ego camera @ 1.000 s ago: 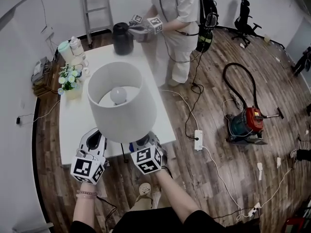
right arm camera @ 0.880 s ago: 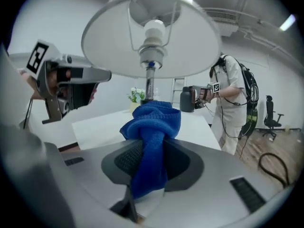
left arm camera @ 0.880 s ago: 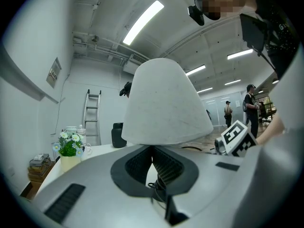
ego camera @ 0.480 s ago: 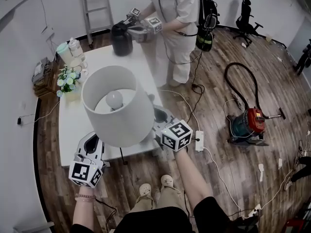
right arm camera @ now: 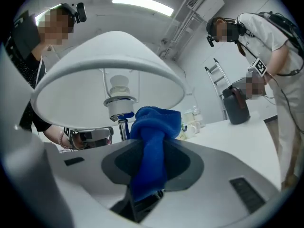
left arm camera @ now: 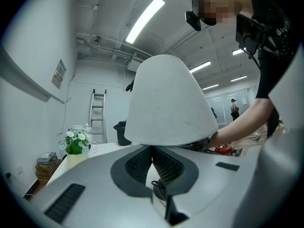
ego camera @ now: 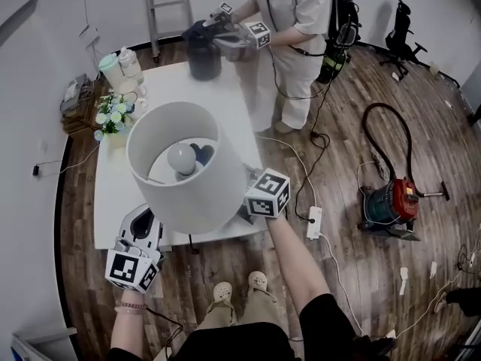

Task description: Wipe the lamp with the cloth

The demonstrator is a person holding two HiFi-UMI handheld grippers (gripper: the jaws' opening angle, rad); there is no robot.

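Observation:
The lamp's white shade (ego camera: 184,168) stands near the front edge of the white table (ego camera: 225,104), with its bulb (ego camera: 181,157) showing through the open top. A blue cloth (ego camera: 201,153) shows inside the shade beside the bulb. My right gripper (right arm camera: 154,141) is shut on that cloth (right arm camera: 154,127) and holds it up under the shade (right arm camera: 109,65), next to the socket and stem (right arm camera: 122,122). In the head view only its marker cube (ego camera: 267,194) shows, at the shade's right. My left gripper (left arm camera: 152,148) is shut, its tips just under the shade (left arm camera: 166,103) at the front left (ego camera: 144,218). I see nothing between its pads.
At the table's far end another person (ego camera: 297,28) works two grippers at a black pot (ego camera: 204,55). A flower vase (ego camera: 113,119) and jars (ego camera: 120,65) sit at the left edge. A ladder (ego camera: 169,6) leans behind. On the floor to the right are a power strip (ego camera: 313,222), cables and a vacuum cleaner (ego camera: 391,201).
My right gripper swung from the shade's front edge round to its right side and pushed the blue cloth up inside the shade. The left gripper stayed put.

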